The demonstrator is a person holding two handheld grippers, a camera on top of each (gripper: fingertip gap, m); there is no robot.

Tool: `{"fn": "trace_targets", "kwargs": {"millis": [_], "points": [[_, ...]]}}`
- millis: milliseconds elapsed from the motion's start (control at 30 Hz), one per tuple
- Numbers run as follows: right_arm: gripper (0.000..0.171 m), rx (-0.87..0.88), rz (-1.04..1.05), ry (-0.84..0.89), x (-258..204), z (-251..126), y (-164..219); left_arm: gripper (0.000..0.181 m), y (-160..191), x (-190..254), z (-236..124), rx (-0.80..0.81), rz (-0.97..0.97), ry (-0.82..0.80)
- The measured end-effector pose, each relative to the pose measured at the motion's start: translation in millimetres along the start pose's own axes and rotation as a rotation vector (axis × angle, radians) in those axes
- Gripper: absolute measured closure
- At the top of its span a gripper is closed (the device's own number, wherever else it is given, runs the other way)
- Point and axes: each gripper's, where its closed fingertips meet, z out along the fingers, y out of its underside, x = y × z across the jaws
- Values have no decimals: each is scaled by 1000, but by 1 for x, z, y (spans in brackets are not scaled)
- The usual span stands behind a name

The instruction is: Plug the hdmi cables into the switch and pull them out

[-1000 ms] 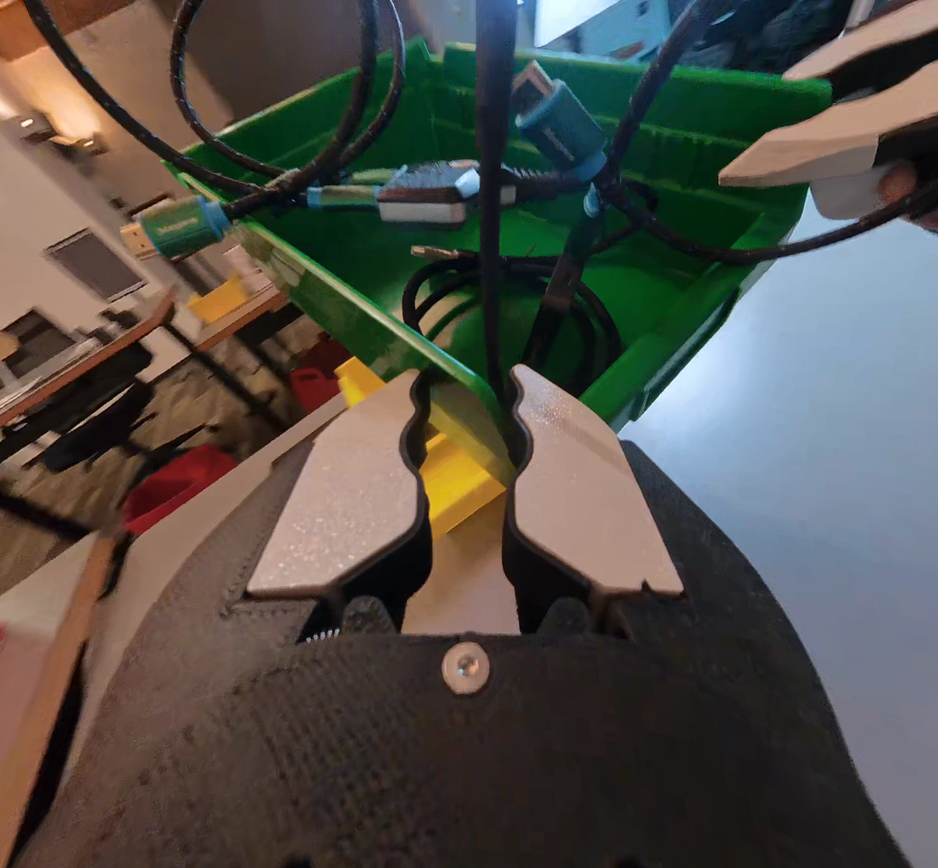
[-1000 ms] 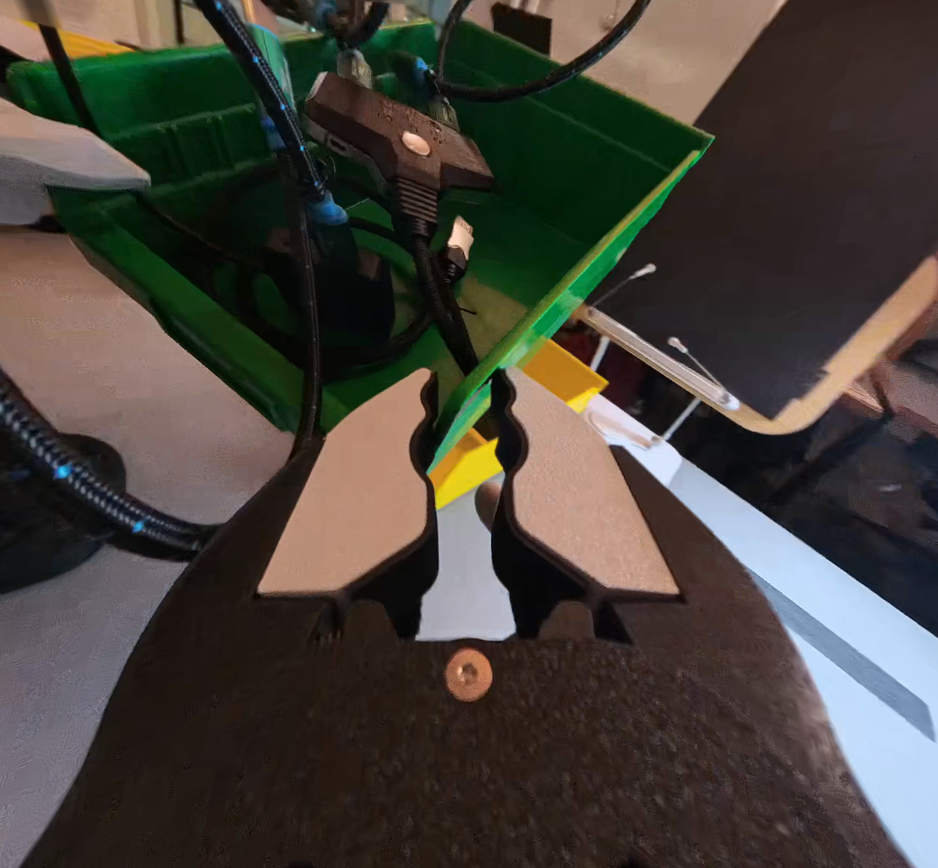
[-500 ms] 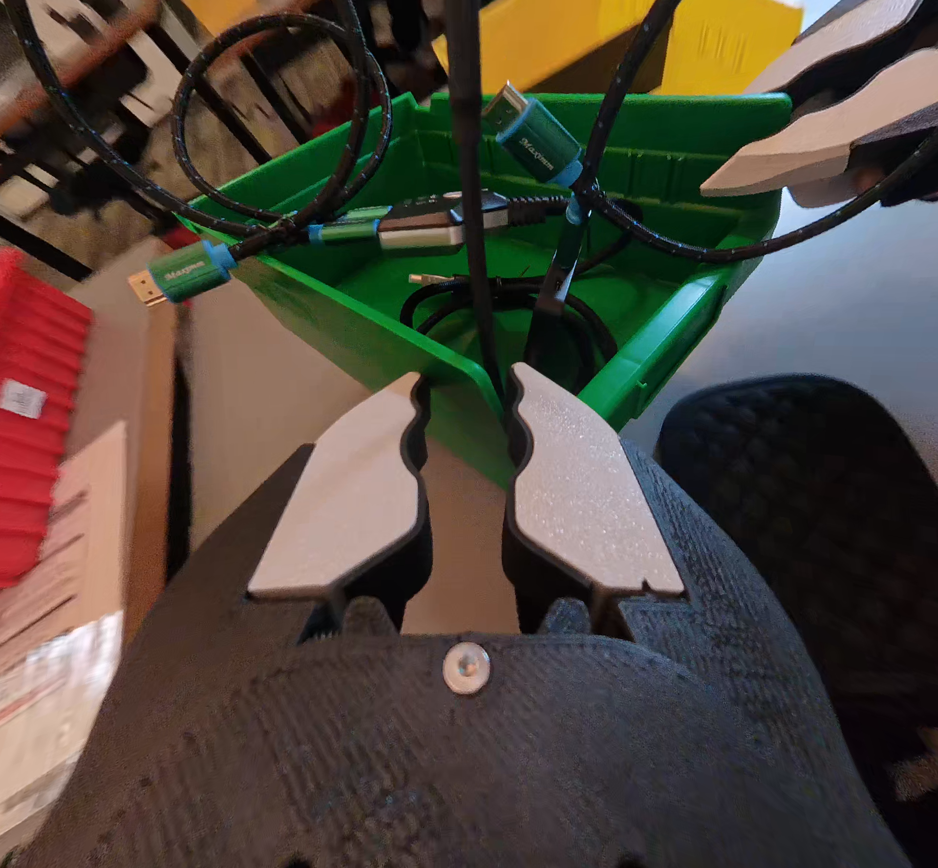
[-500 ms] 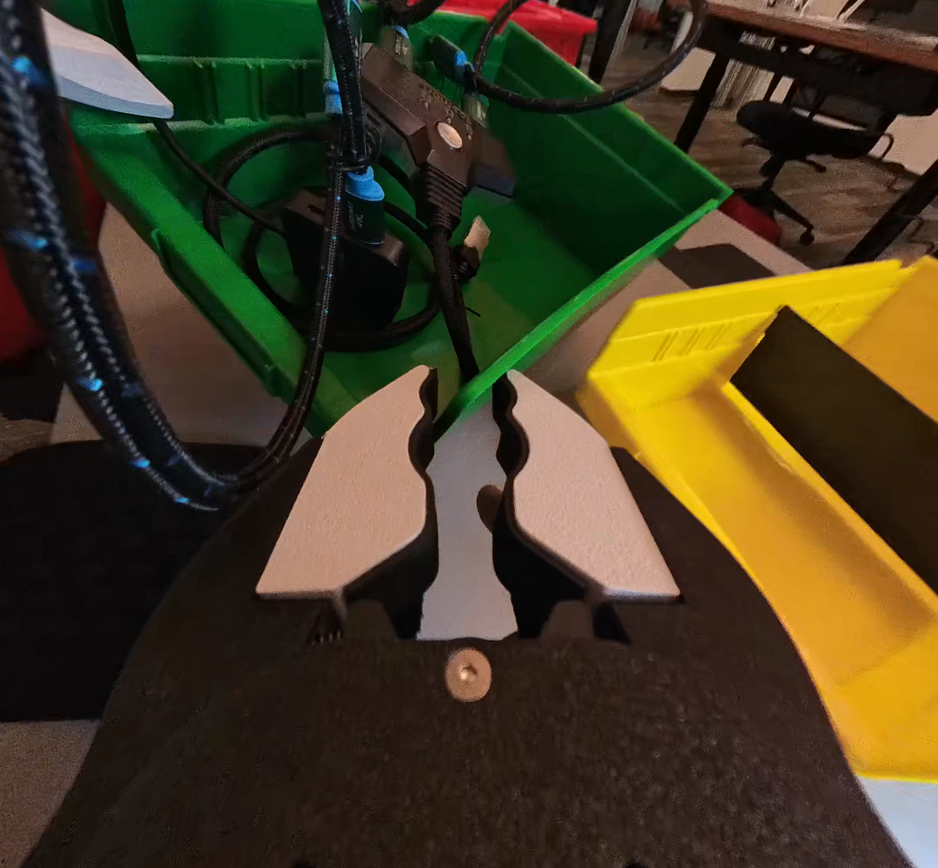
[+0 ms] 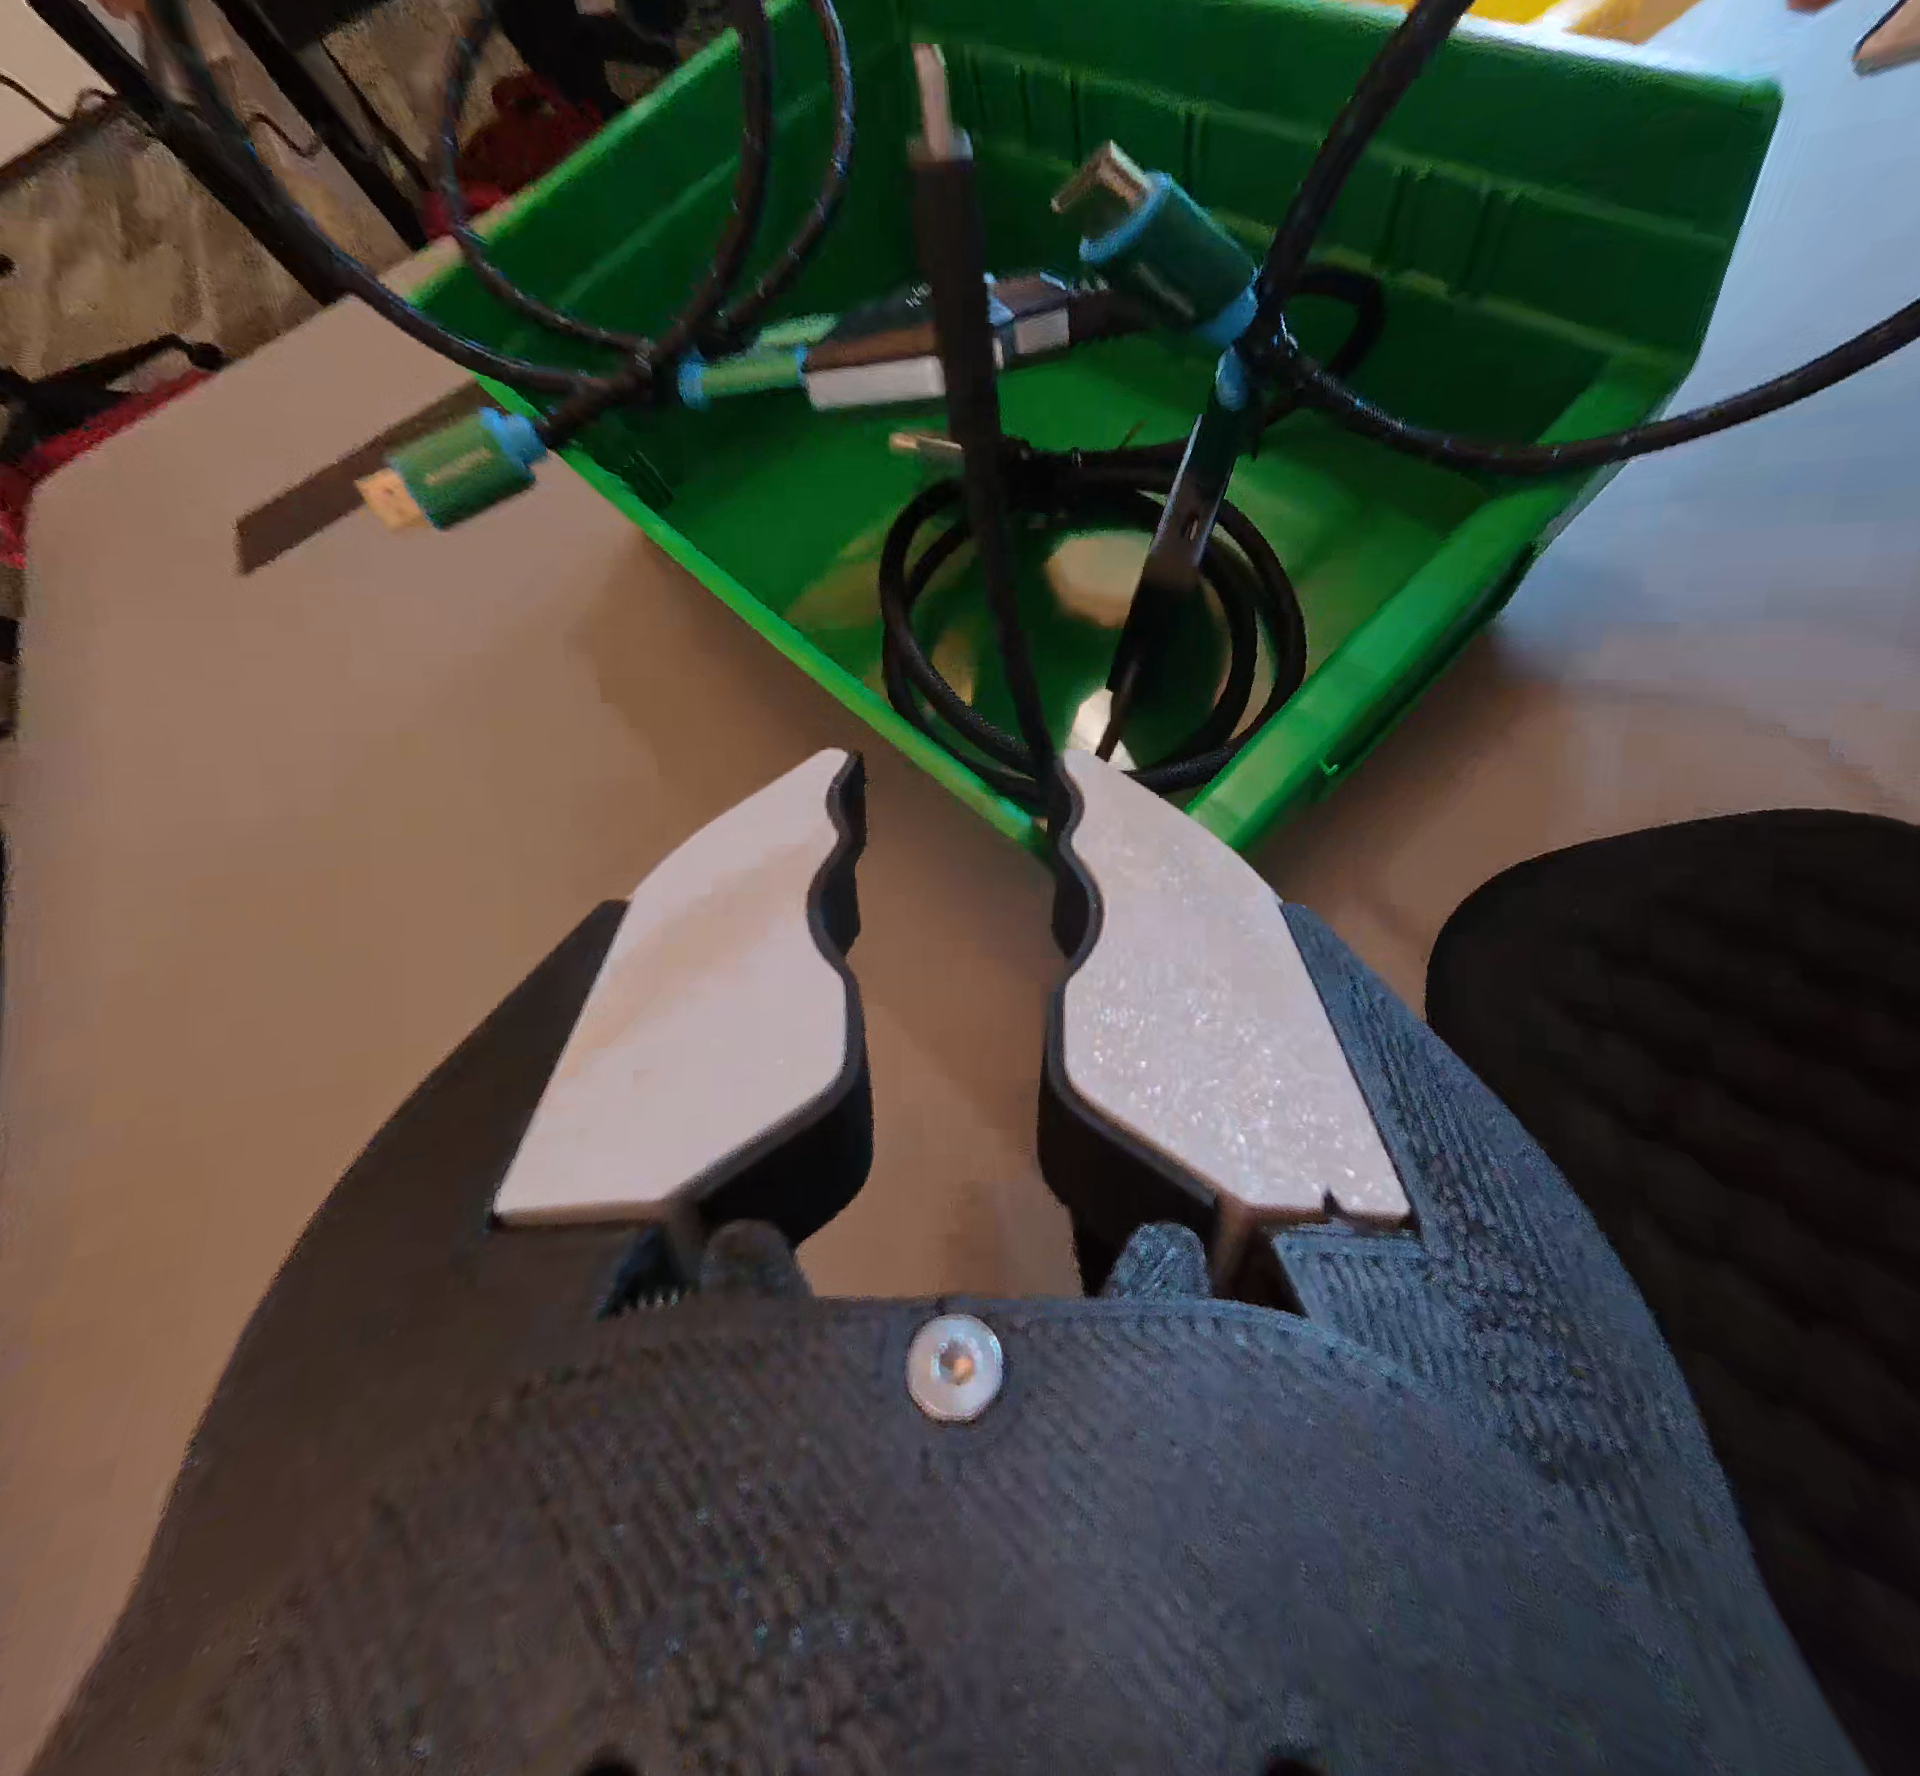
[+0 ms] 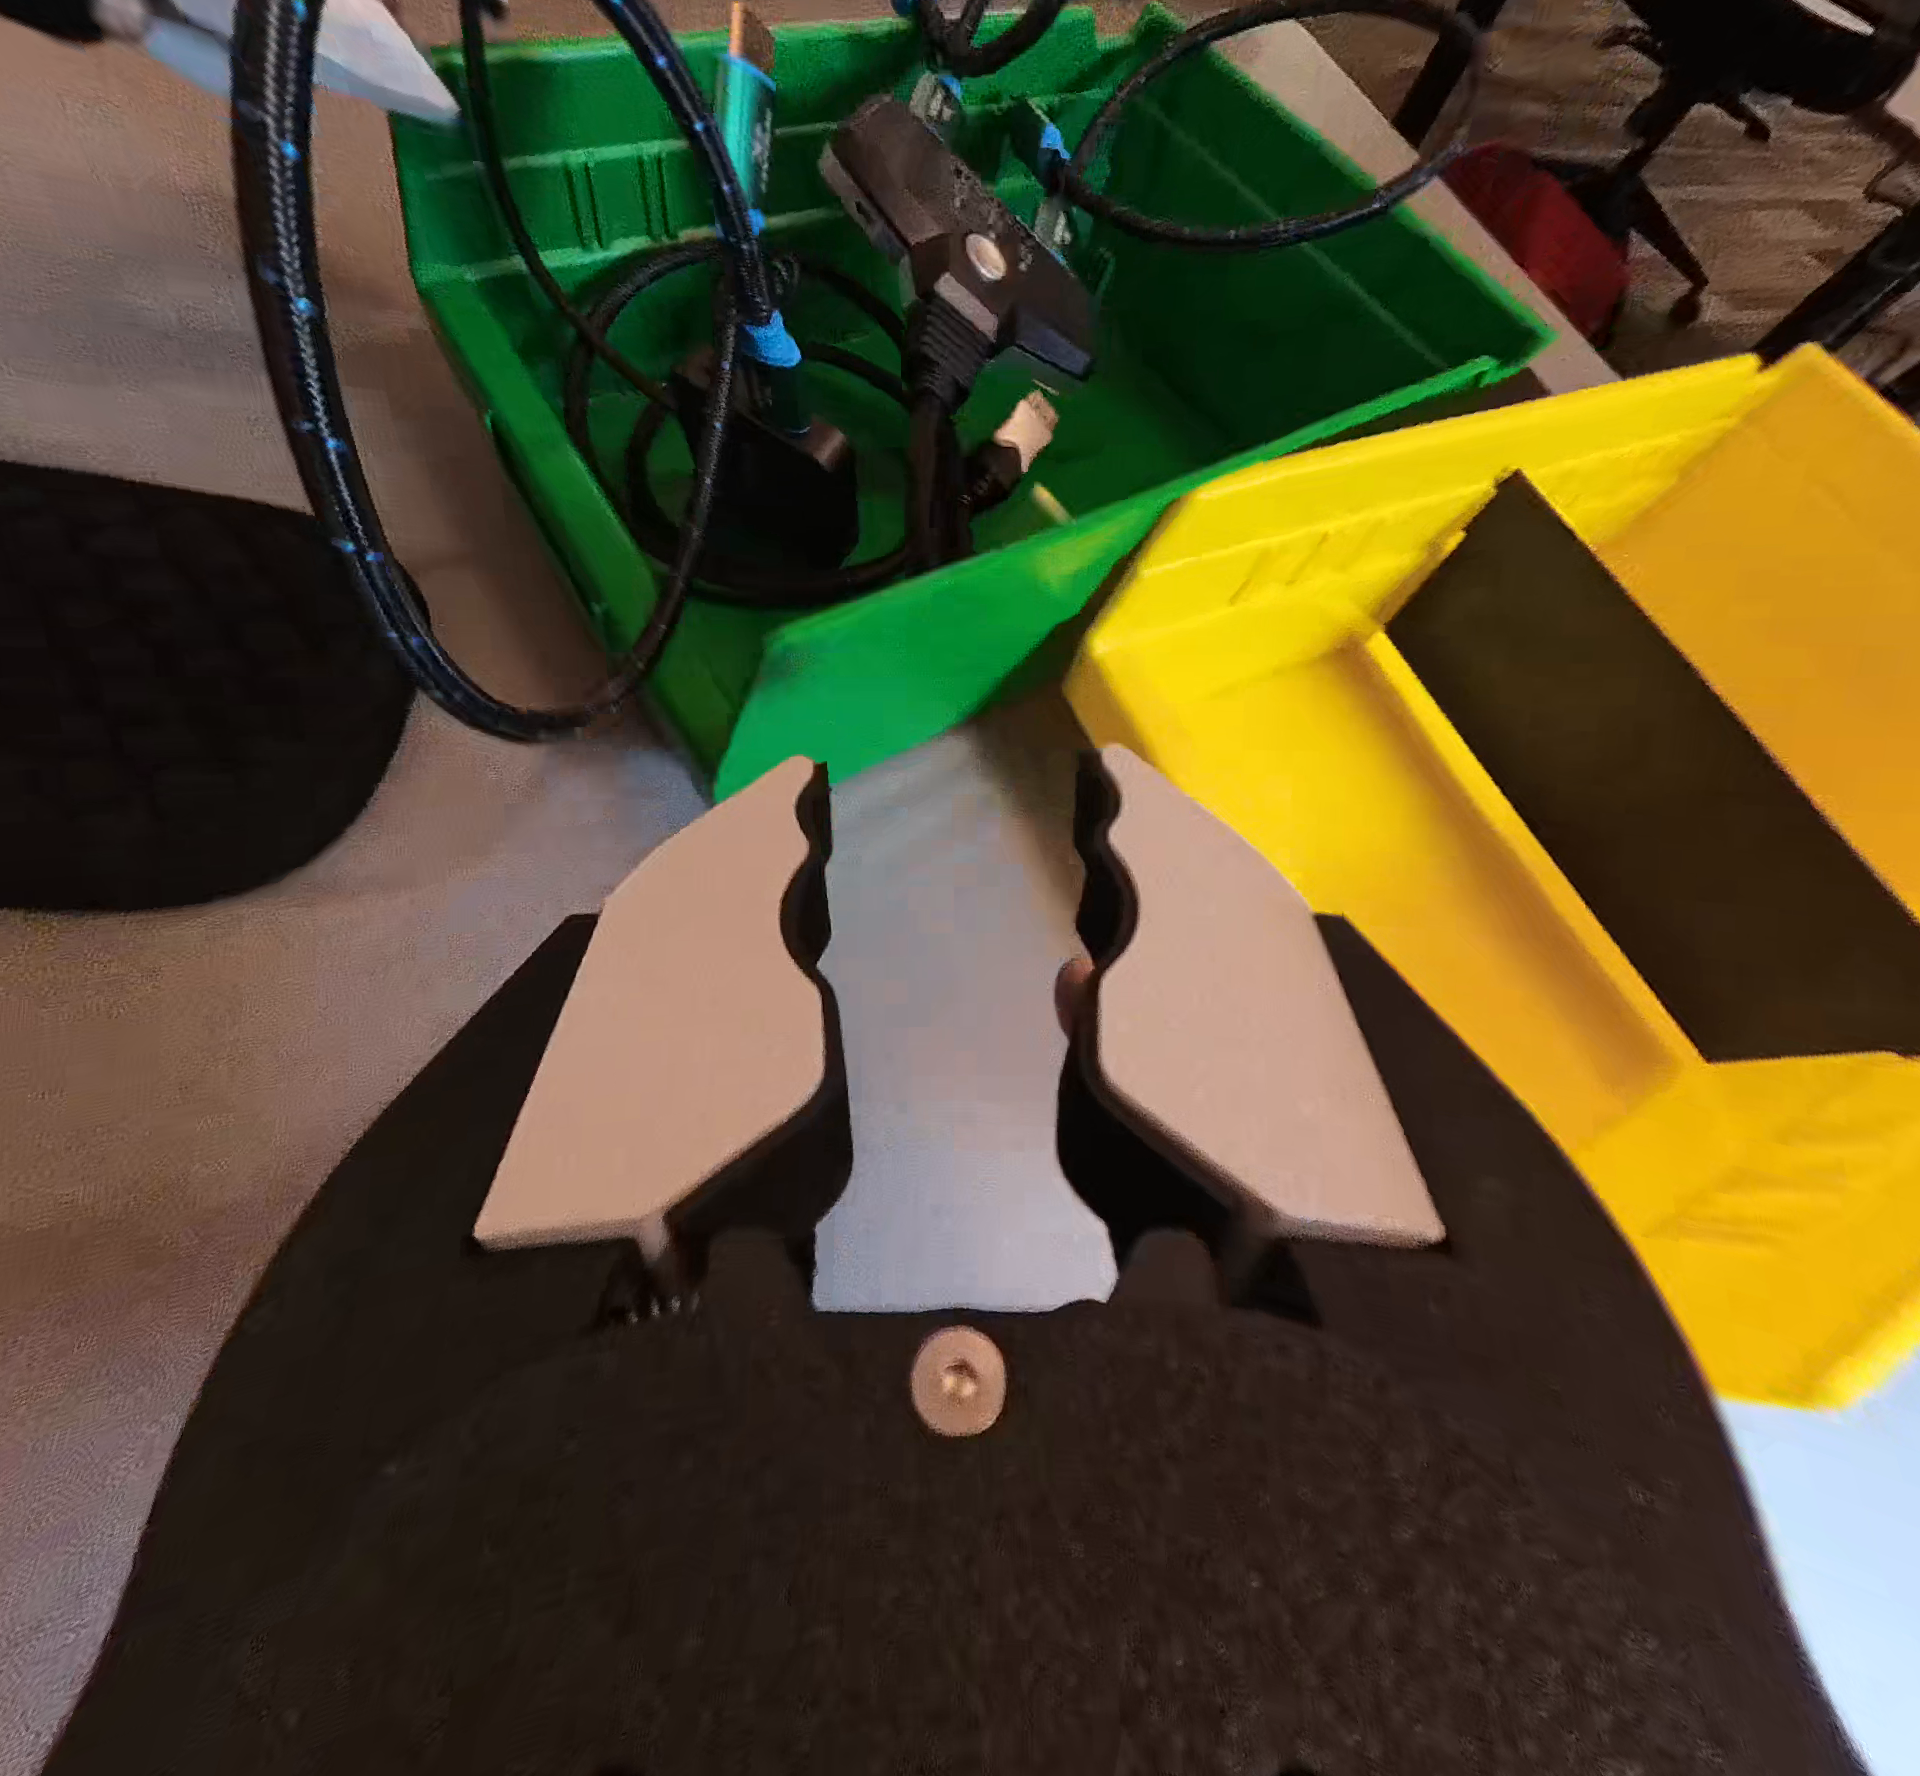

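A green bin (image 5: 1351, 126) stands on the tan table and holds a black HDMI switch (image 6: 956, 230) tangled with braided black cables (image 6: 301, 303). One green HDMI plug (image 5: 457, 479) hangs over the bin's left rim, and another (image 5: 1153, 240) points up inside. My left gripper (image 5: 956, 781) is open just short of the bin's near corner. A thin black cable (image 5: 966, 438) runs along its right finger, not pinched. My right gripper (image 6: 951, 770) is open and empty just in front of the bin's wall (image 6: 914, 656).
A yellow bin (image 6: 1351, 687) with a black insert (image 6: 1662, 791) touches the green bin on the right. A round black mat (image 6: 156, 687) lies on the left and also shows in the left wrist view (image 5: 1714, 1155). Chairs and floor lie beyond the table's far edge. My hands' fingertips stand some 25 cm from each other.
Both grippers gripped the green bin's walls and carried it down. Now the bin rests on the table, and both grippers have opened and drawn back slightly.
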Motion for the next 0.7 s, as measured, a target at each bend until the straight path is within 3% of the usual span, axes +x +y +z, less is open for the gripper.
{"fn": "trace_targets", "kwargs": {"millis": [100, 200, 433, 533, 700], "points": [[119, -133, -70, 38, 34, -21, 19, 143, -19, -9, -25, 55, 43, -54], [113, -318, -221, 111, 56, -13, 43, 142, -41, 26, -34, 102, 125, 70], [109, -545, -340, 102, 69, 49, 67, 142, -41, 98, 12, -65, 364, 242], [115, -583, -363, 105, 74, 60, 76, 141, -38, 102, 28, -104, 404, 233], [141, -547, -345, 109, 77, 58, 76, 136, -25, 105, 40, -175, 437, 255]]}}
